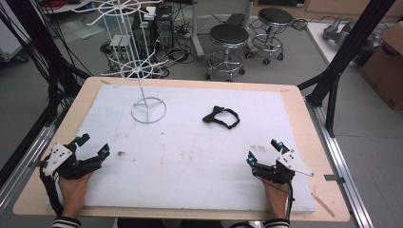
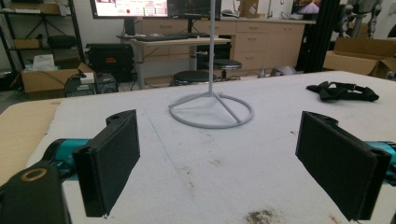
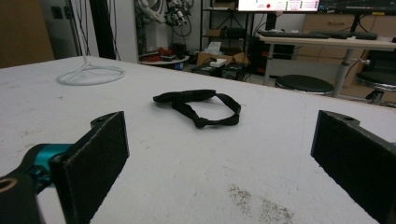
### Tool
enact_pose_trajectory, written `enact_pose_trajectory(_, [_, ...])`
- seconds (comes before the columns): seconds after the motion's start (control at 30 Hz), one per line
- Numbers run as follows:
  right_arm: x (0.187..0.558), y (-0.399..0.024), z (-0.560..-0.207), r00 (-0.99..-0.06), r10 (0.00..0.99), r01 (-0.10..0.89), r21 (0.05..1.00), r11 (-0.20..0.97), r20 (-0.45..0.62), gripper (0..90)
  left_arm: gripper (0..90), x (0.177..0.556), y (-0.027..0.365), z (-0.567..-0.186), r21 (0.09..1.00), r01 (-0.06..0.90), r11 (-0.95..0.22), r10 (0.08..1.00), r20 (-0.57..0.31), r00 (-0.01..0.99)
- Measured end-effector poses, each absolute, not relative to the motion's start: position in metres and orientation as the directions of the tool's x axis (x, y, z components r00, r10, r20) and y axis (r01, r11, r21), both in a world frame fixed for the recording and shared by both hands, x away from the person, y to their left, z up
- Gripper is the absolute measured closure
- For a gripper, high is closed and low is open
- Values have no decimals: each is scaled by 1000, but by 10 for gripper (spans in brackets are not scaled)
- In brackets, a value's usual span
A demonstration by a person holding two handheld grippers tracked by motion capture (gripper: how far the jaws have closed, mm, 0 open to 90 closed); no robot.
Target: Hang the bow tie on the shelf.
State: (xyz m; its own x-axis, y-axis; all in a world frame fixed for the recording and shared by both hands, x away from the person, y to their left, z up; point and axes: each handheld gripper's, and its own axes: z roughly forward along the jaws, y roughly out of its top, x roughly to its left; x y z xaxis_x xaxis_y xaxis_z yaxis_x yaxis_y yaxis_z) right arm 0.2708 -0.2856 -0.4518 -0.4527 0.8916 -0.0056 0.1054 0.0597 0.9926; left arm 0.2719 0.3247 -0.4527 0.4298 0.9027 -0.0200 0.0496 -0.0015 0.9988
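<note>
Resting hands: left hand-held gripper (image 1: 92, 146) and right hand-held gripper (image 1: 263, 151) sit nearest the person, jaws wide, empty, apparently poised to start.
Black strap (image 1: 221, 117): loose on the white tabletop (image 1: 190, 161), beyond the right hand-held gripper.
White wire stand (image 1: 148, 110): left of the strap, upright, likely its hanger.

Two black jaws of the left gripper (image 2: 217, 170) spread wide over a stained white mat (image 2: 261, 149). White wire stand (image 2: 211, 109) straight ahead, ring base flat on the mat. Black strap (image 2: 342, 91) far right, well apart.
</note>
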Motion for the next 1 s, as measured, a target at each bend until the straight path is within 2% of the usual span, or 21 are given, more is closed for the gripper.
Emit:
enact_pose_trajectory(0.5, [271,-287,-452,-448,894,107,993,44,9,31,141,272,325,-453,999,51,1,903,-23,428])
enact_pose_trajectory(1.0, [271,-283,-451,-443,896,103,991,80,-26,31,141,272,325,-453,999,50,2,903,-23,429])
